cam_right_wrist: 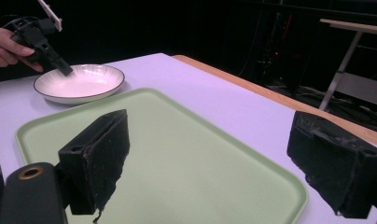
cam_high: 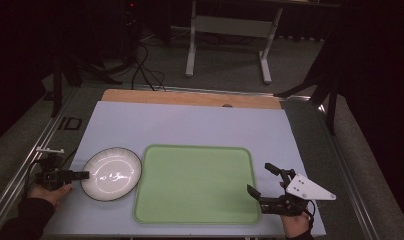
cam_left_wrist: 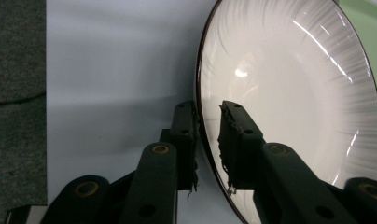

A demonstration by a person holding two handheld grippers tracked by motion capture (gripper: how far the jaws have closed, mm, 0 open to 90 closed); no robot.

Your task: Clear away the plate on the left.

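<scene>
Left gripper [cam_high: 83,175] sits at the near left of the table, held level in the person's left hand [cam_high: 49,192], jaws pointing toward the plate [cam_high: 111,173]. In the left gripper view the jaws straddle the plate's dark rim: one pad outside the rim, the other inside over the white ribbed surface [cam_left_wrist: 289,93]. Jaws nearly closed, only a narrow gap between them with the rim in it; pads look pressed against the rim on both sides. The right gripper view shows the same contact from afar, left gripper [cam_right_wrist: 65,70] tip on the plate's [cam_right_wrist: 79,84] near-left edge.

Plate lies flat on the pale mat [cam_high: 190,125], just left of the green tray [cam_high: 197,185], its rim touching or almost touching the tray edge; which one cannot be told.

Right gripper [cam_high: 265,180] rests at the near right corner of the tray, jaws spread wide. Nothing between its pads; tray surface [cam_right_wrist: 186,158] visible through the gap.
</scene>
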